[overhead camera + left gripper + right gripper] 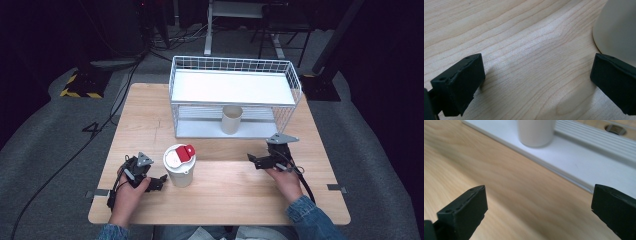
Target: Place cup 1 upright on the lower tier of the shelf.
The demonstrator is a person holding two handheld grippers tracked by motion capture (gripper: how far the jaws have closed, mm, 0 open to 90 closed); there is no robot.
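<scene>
Nothing grabbed yet, looks like early days. Left gripper [159,183] spread wide, just beside lidded cup [180,165] on table [230,195]. Right gripper [257,161] spread too, empty. Plain cup [231,119] sits on wire rack [235,95] bottom shelf.

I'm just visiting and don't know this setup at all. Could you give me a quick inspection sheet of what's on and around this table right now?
Surface: wooden table, bare between the hands.
Job's things: lidded cup with a red tab, near the left gripper; open cup on the lower shelf of a white wire rack.
Clutter: nothing seen.
Grippers: left gripper open, beside the lidded cup, not touching it; right gripper open, pointing toward the rack, holding nothing.
Cables: one trails from each gripper; more run over the floor at left.
Surroundings: dark room, grey floor, stand with striped base, table legs behind.
</scene>
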